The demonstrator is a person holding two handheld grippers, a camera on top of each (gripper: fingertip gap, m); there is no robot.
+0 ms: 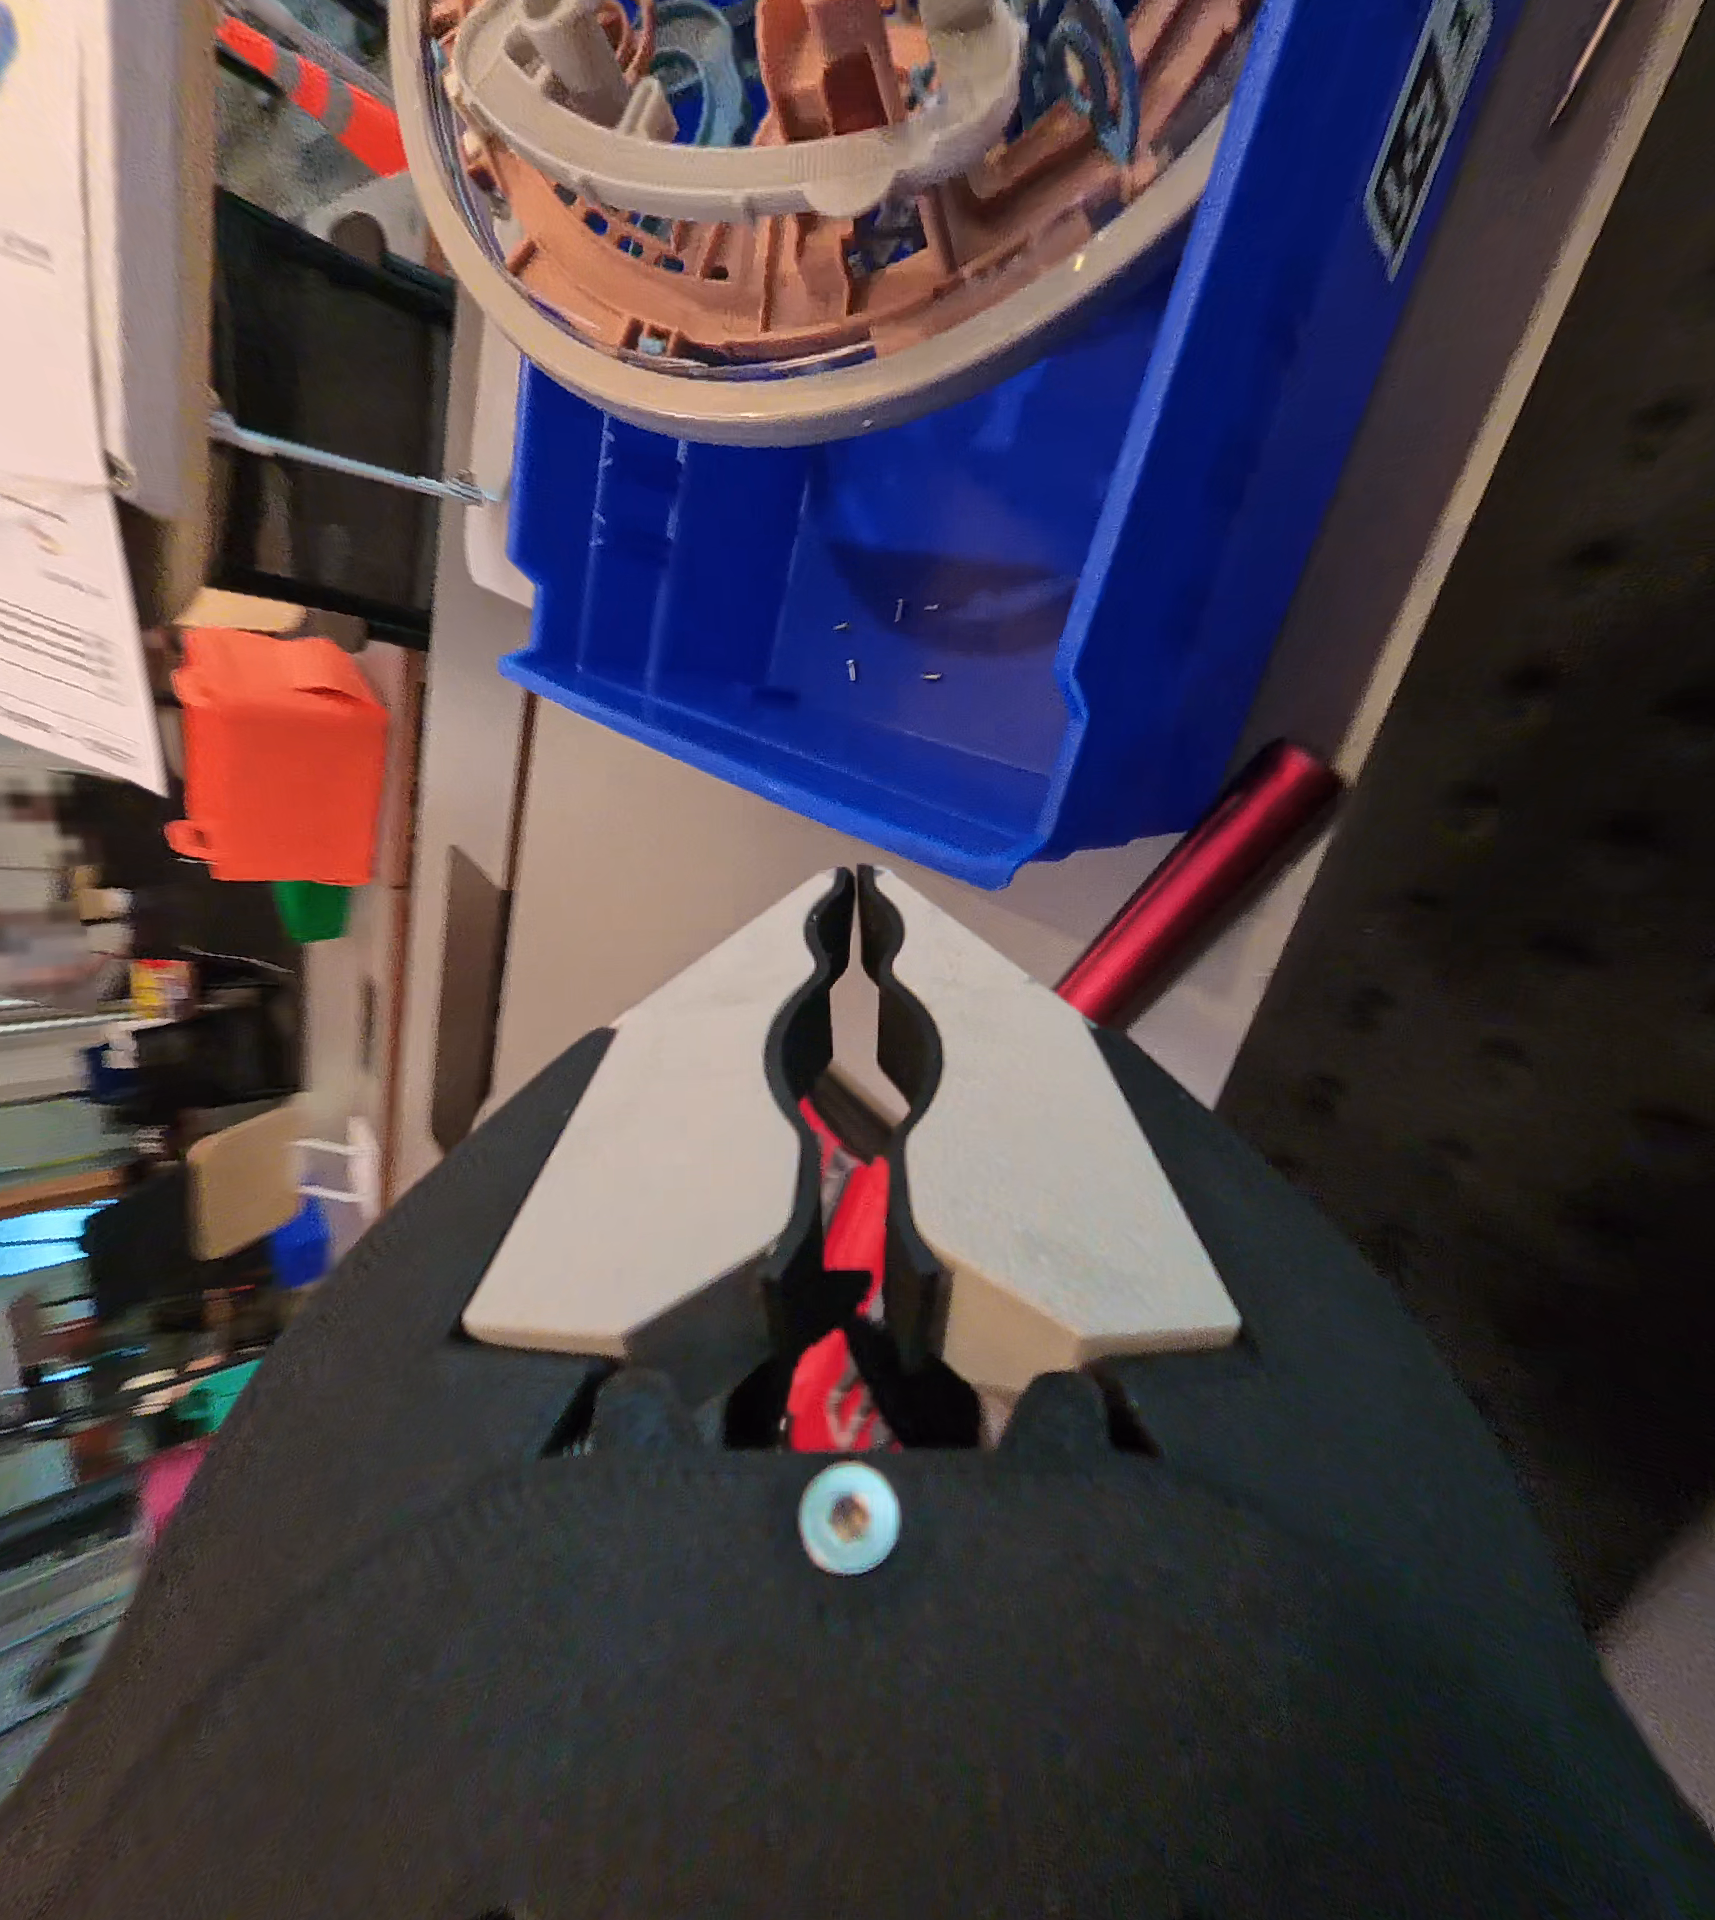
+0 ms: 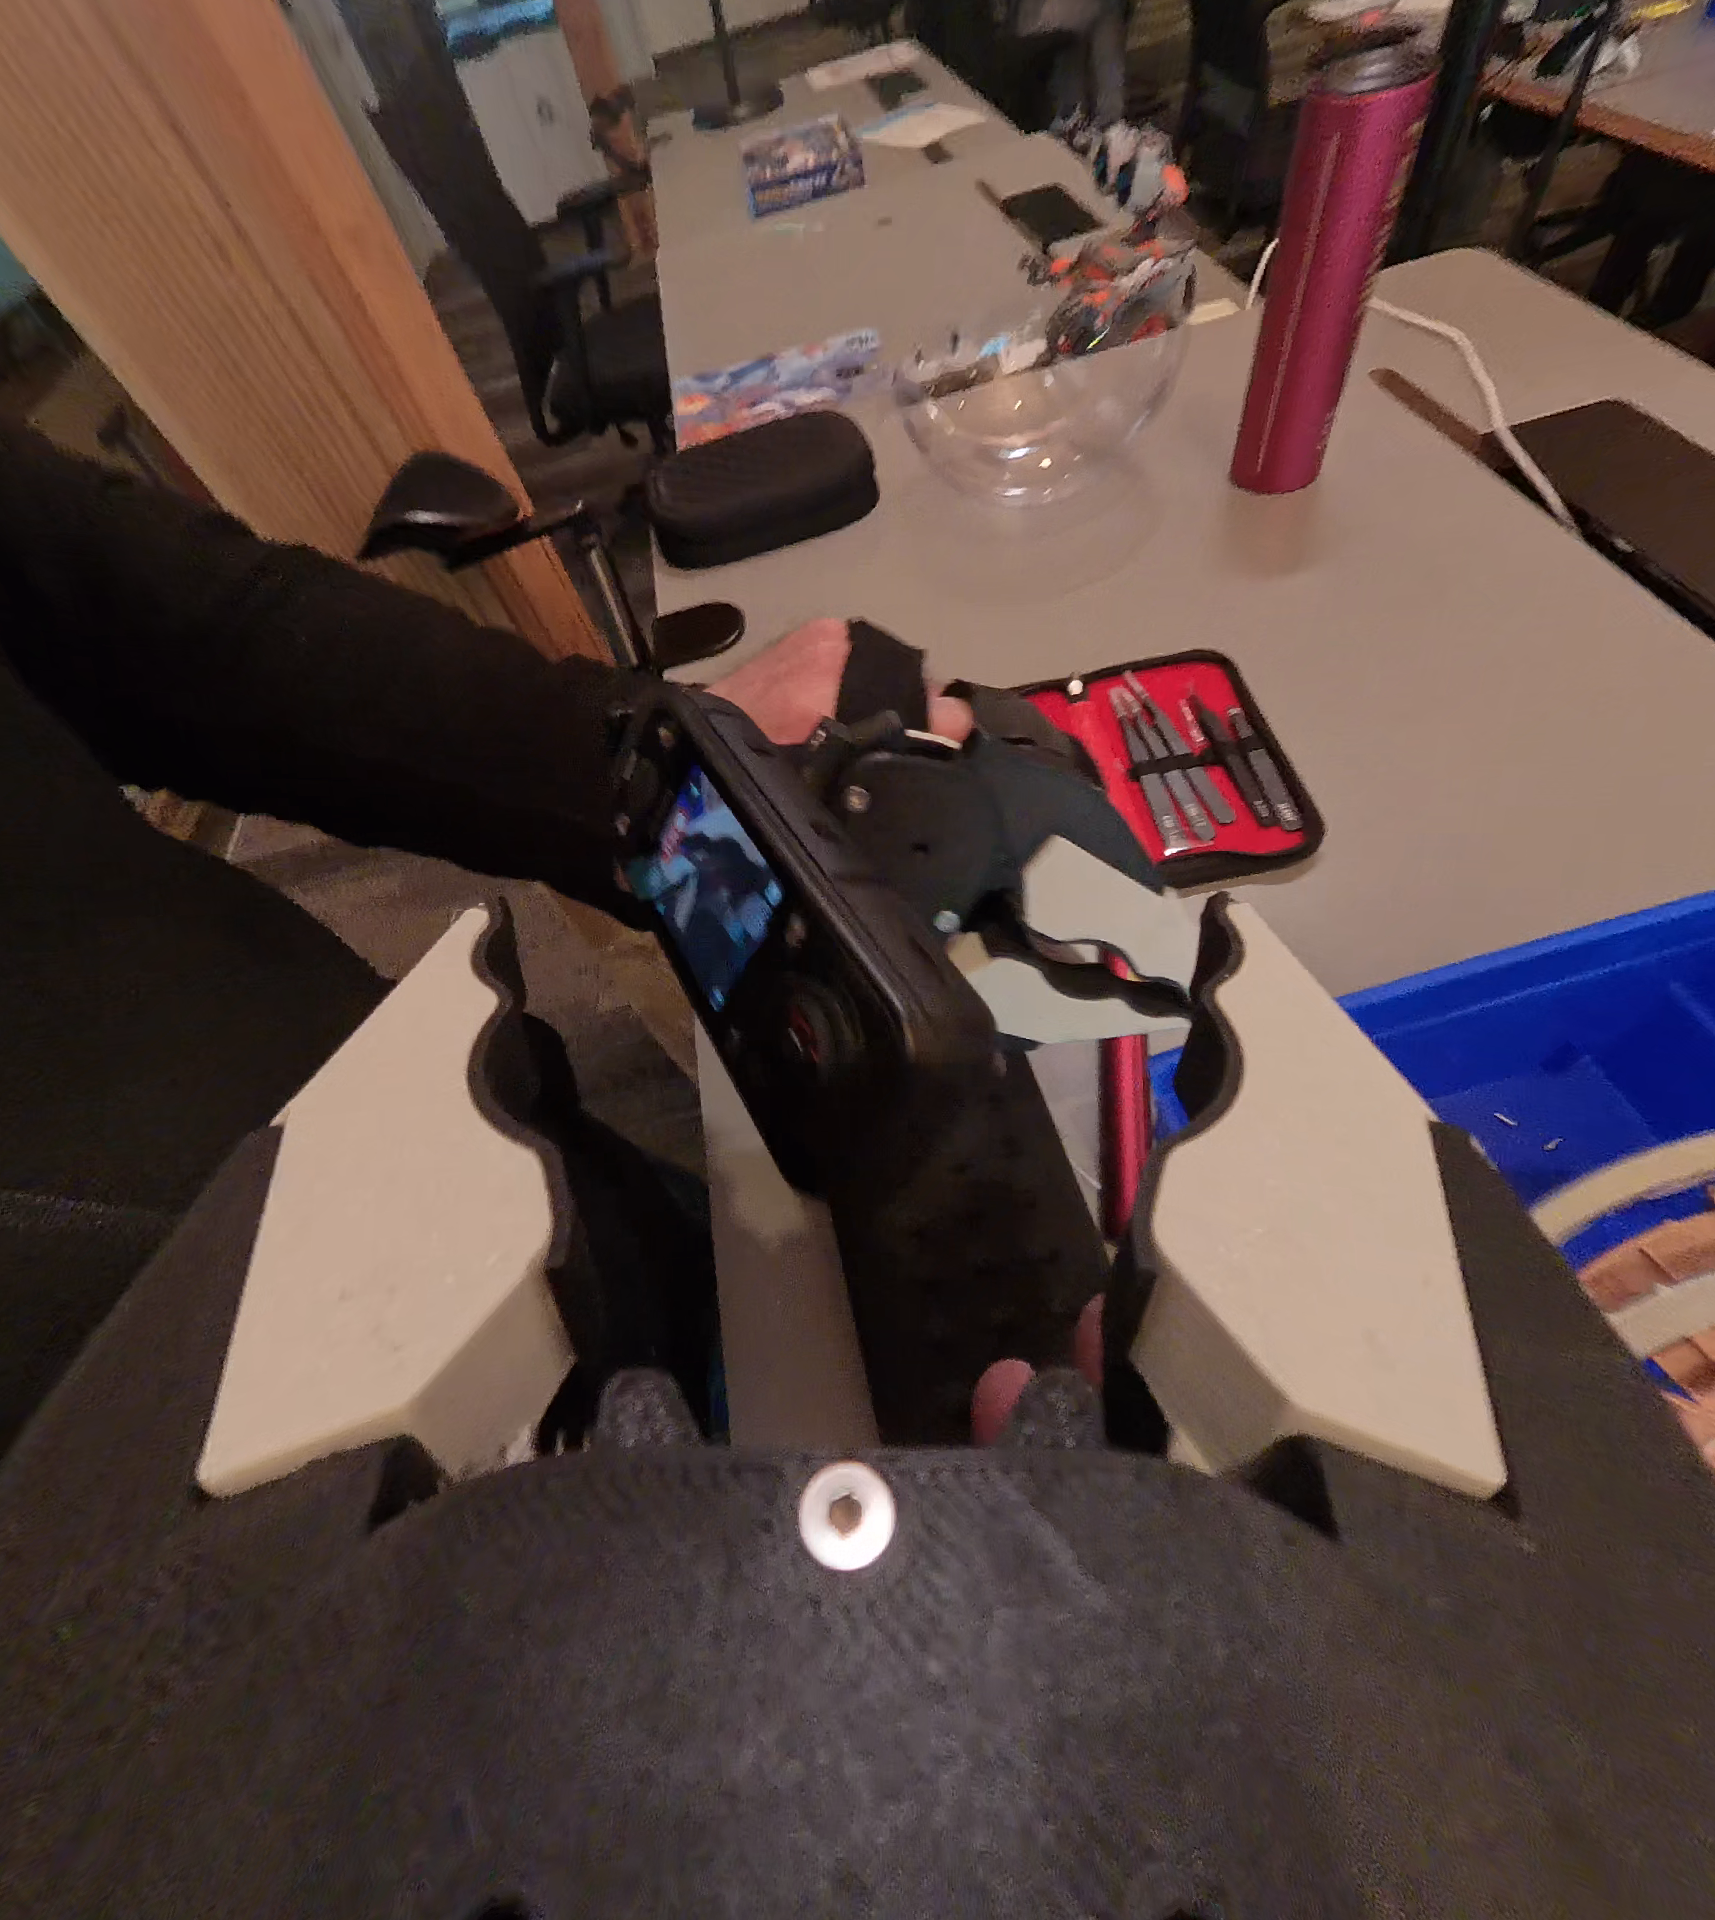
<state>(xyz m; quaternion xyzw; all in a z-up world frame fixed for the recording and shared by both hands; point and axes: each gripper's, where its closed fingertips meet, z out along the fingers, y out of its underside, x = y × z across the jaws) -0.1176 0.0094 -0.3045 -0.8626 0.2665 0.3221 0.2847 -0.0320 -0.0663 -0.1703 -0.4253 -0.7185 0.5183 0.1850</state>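
On the grey surface (image 2: 1196, 623) near its front edge, left gripper (image 1: 855, 883) hovers with fingers pressed together, tips nearly touching, nothing between them. Red seen through the gap behind the tips looks like background, not a held item. Just ahead of the tips: blue bin (image 1: 832, 644), with a few tiny metal bits on its floor. A clear sphere with tan, brown and blue plastic tracks inside (image 1: 749, 208) sits over the bin's far part. A red metal cylinder (image 1: 1196, 883) lies just beside the bin, right of the left gripper.

Right gripper (image 2: 853, 935) is held above and behind, fingers spread wide, empty. Between its fingers the view shows the left gripper from the rear, a hand on its grip and a black sleeve (image 2: 261, 707). Beyond that: open red-lined tool case with tweezers (image 2: 1185, 769), clear glass bowl (image 2: 1040, 416), tall magenta bottle (image 2: 1320, 281), black zip case (image 2: 759, 488).

Risks, as judgement: left tips are close to the bin lip, so a forward nudge could shove the bin and rock the sphere. The cylinder is round and near the surface edge; a bump from the gripper body could roll it off. Both grippers are close together, so a quick right-hand move could knock the left one. Left view is motion-blurred, so exact clearance cannot be told.
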